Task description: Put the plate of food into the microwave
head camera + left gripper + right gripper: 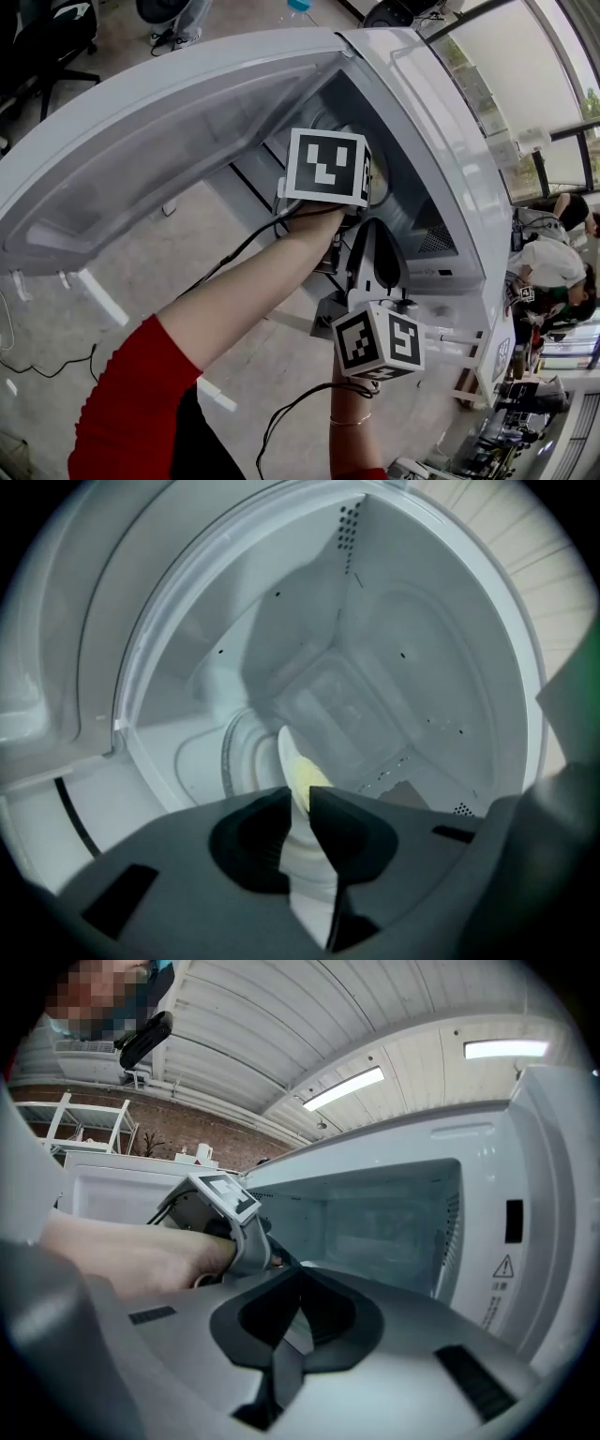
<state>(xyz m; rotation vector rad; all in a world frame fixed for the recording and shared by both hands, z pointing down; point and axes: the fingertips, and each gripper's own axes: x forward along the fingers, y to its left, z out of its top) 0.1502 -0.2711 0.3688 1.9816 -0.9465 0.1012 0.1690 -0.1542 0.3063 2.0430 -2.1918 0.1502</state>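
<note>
One L hand-held gripper (pixel 298 797) slightly open, plate (pixel 286 752) rim btwn jaws.

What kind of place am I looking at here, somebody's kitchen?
More likely an office or lab workspace than a home kitchen. The white microwave stands open, but around it are an office chair, people seated near large windows, and strip lights on the ceiling.

Plate of food (pixel 292 761) in microwave (pixel 403 667)
It sits between the jaws of the left gripper (pixel 298 796); the right gripper (pixel 298 1274) is outside, in front.
</note>
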